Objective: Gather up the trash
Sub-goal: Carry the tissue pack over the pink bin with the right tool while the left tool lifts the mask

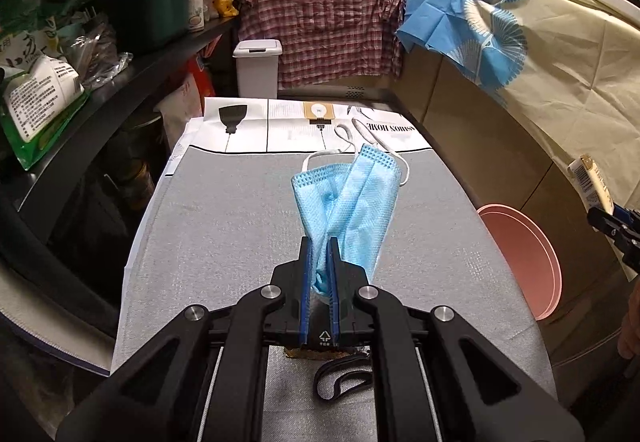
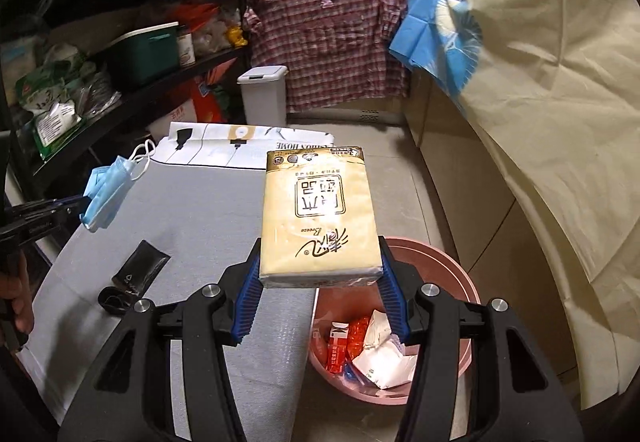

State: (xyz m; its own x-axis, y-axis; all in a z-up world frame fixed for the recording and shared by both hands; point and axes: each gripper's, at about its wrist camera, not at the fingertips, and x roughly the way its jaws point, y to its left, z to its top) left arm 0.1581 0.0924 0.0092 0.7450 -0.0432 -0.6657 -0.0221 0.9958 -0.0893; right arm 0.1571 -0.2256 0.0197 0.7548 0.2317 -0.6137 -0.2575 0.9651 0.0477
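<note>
My left gripper [image 1: 319, 254] is shut on a blue face mask [image 1: 348, 202] and holds it up above the grey table [image 1: 208, 226]; the mask also shows in the right wrist view [image 2: 106, 190]. My right gripper [image 2: 320, 262] is shut on a yellow tissue pack [image 2: 320, 218], held over the table's right edge and the pink basin [image 2: 460, 282] on the floor. The pack also shows at the right edge of the left wrist view [image 1: 592, 182]. The basin [image 1: 532, 262] holds red and white wrappers [image 2: 368, 350].
A black wrapper [image 2: 136, 274] lies on the table's near left part, also partly seen under my left gripper [image 1: 340, 378]. A printed paper bag [image 1: 304, 122] lies at the table's far end. A white lidded bin [image 1: 258, 66] stands beyond. Black shelves [image 1: 120, 82] run along the left.
</note>
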